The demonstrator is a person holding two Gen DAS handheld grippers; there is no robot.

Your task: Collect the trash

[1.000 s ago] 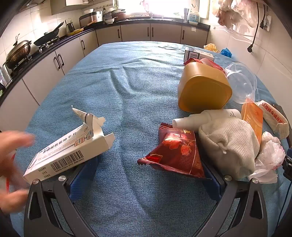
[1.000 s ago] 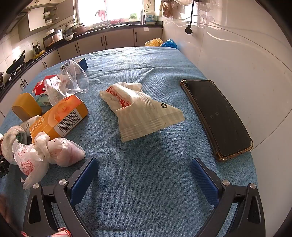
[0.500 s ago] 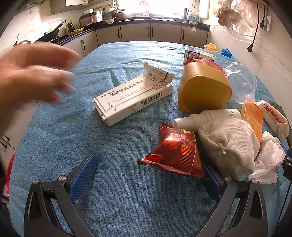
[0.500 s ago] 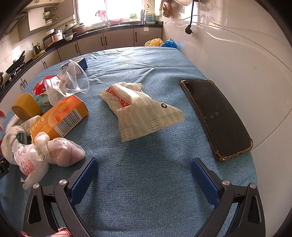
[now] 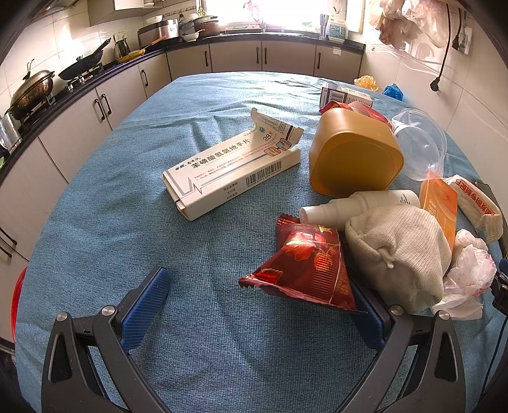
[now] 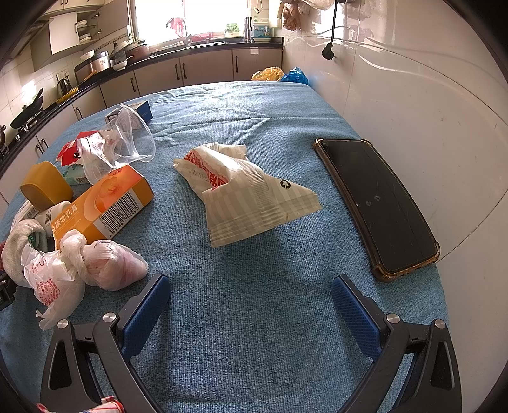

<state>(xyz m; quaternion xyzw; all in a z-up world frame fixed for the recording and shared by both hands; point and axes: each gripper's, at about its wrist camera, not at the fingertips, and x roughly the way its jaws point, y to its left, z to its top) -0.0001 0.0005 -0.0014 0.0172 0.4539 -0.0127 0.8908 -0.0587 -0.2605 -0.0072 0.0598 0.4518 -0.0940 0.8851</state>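
Wrappers [image 5: 304, 267], boxes [image 5: 231, 168], bags [image 6: 250, 193] strewn on cloth.

Bright daylight from a blown-out window [image 5: 279, 14] — soft shadows, sharp centre, fisheye-bent, dark-vignetted edges.

A worktop [image 5: 133, 203] covered in blue ribbed cloth fills both views. In the left wrist view, a long white medicine box [image 5: 231, 171] with an open end flap lies at centre frame. To its right sits a yellow-brown plastic tub [image 5: 352, 159] on its side, with a white spray bottle [image 5: 358, 203] just below it, a red foil snack packet [image 5: 304, 267], and a rolled beige knitted cloth [image 5: 400, 254] at lower right. In the right wrist view, a crumpled white paper wrapper [image 6: 247, 190] lies at centre, a black phone in a clear case [image 6: 377, 203] at right, an orange carton [image 6: 104, 203] and a knotted plastic bag [image 6: 79, 267] at left, and a clear plastic cup [image 6: 133, 139] on its side at upper left.
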